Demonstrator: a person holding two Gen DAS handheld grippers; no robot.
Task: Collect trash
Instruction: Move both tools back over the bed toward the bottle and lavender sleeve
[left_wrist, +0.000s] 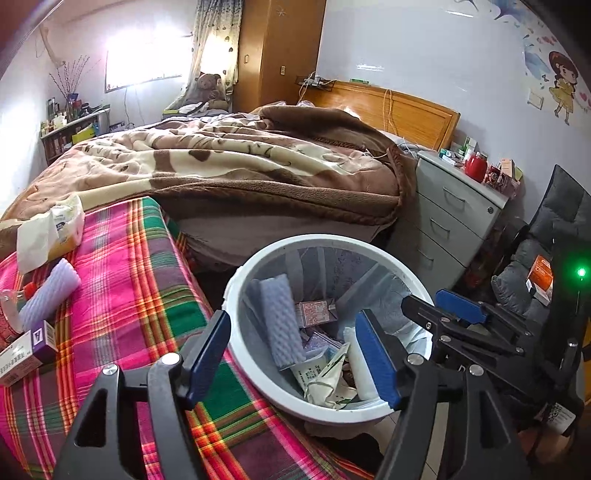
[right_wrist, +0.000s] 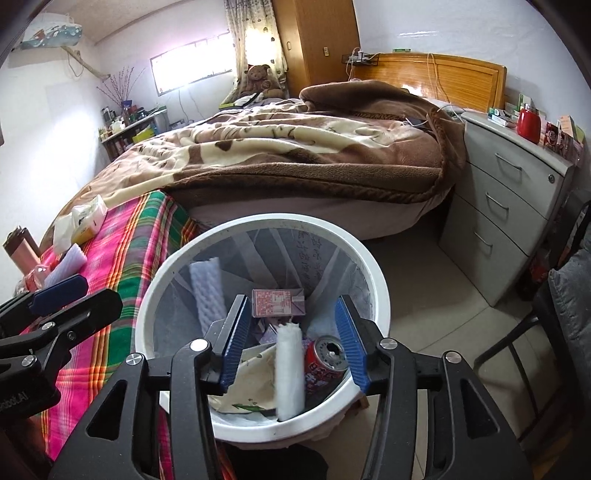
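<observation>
A white trash bin (left_wrist: 236, 291) (right_wrist: 376, 291) stands on the floor beside the plaid-covered table (left_wrist: 140, 295). It holds a purple foam sleeve (left_wrist: 282, 325), a small pink box (right_wrist: 277, 302), a white foam roll (right_wrist: 290, 373), a red can (right_wrist: 327, 363) and crumpled paper. My left gripper (left_wrist: 295, 354) is open and empty above the bin's near rim. My right gripper (right_wrist: 291, 347) is open and empty over the bin. On the table lie another purple foam sleeve (left_wrist: 50, 293), a tissue pack (left_wrist: 50, 232) and a purple-white box (left_wrist: 26, 352).
A bed with a brown blanket (left_wrist: 229, 162) fills the back. A grey drawer unit (right_wrist: 506, 188) with a red cup (right_wrist: 528, 123) stands at the right. A dark chair (left_wrist: 546, 266) is at the far right. Tiled floor (right_wrist: 424, 302) lies between bin and drawers.
</observation>
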